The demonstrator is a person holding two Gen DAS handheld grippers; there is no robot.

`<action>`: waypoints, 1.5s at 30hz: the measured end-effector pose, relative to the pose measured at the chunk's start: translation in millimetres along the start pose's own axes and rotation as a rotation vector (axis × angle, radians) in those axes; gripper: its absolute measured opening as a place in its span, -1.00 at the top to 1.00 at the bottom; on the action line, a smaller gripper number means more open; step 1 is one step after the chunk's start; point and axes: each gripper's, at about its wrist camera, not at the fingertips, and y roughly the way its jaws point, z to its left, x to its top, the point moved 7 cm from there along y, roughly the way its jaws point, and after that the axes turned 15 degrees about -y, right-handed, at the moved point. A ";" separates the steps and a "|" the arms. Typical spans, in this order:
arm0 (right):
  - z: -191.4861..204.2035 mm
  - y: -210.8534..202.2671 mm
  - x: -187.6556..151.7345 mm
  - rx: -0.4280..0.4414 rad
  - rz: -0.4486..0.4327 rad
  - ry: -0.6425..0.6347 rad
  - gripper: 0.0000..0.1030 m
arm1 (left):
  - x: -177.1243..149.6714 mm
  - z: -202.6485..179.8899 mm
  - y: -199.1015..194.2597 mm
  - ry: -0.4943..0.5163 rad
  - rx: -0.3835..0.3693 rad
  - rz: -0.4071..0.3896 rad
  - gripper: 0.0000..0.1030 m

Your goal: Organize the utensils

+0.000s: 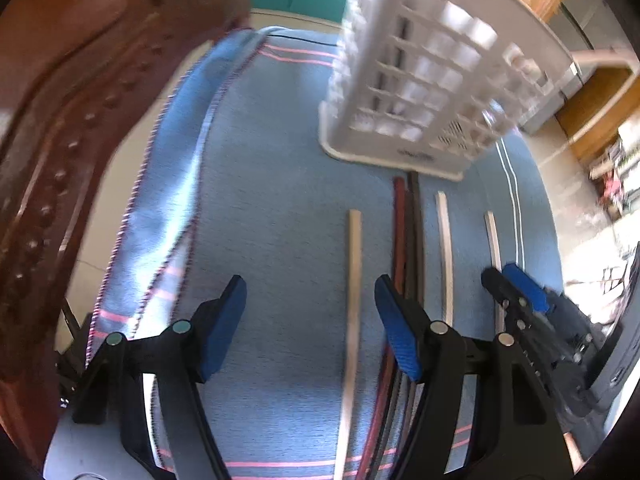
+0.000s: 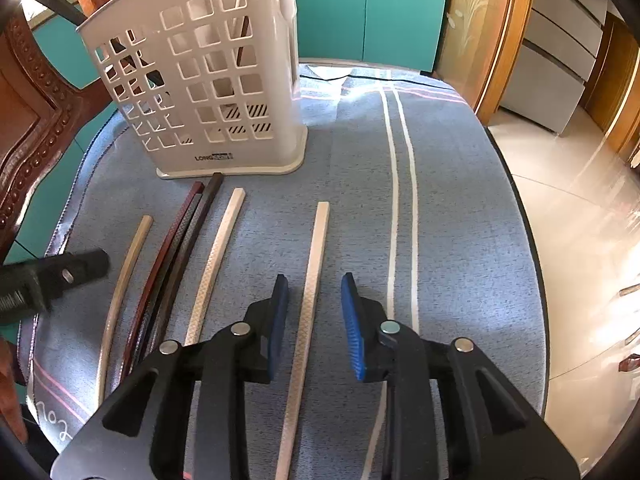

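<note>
One blue striped tablecloth [image 2: 460, 208], teal cabinets [image 2: 372, 12]

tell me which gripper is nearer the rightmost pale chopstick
Right. The right gripper straddles the rightmost pale chopstick, fingers either side; the left gripper sits over the leftmost pale chopstick.

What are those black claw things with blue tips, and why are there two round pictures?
They are two grabbers, each held in a person's hand, with a camera on each. One picture looks along the left gripper, the other along the right gripper. On the blue cloth lie chopsticks, pale and dark, in front of a white basket with some sticks already inside. Nothing is held: both grabbers are open. One pale chopstick lies between the right one's blue pads, untouched.
</note>
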 end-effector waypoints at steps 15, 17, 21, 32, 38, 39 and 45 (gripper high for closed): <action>3.6 9.2 13.4 -0.039 -0.011 -0.055 0.32 | -3.2 -27.7 20.5 0.111 0.104 -0.090 -0.21; 2.7 11.1 16.3 -0.036 0.003 -0.060 0.32 | -5.1 -27.3 16.8 0.115 0.101 -0.098 -0.03; 3.7 11.8 18.3 -0.001 0.008 -0.064 0.82 | -1.0 -36.4 17.1 0.147 0.076 -0.097 0.72; -8.9 -61.3 35.8 0.125 -0.202 0.010 0.87 | 21.0 -28.7 -72.7 0.100 -0.096 -0.283 0.87; -19.2 -156.3 55.1 0.199 -0.412 0.019 0.87 | 26.4 -40.4 -168.6 0.096 -0.215 -0.460 0.87; -20.3 -169.0 56.6 0.206 -0.438 0.022 0.87 | 29.5 -40.7 -188.5 0.092 -0.236 -0.492 0.87; -33.2 -237.6 86.5 0.214 -0.614 0.046 0.87 | 67.1 -51.2 -287.7 0.032 -0.381 -0.729 0.87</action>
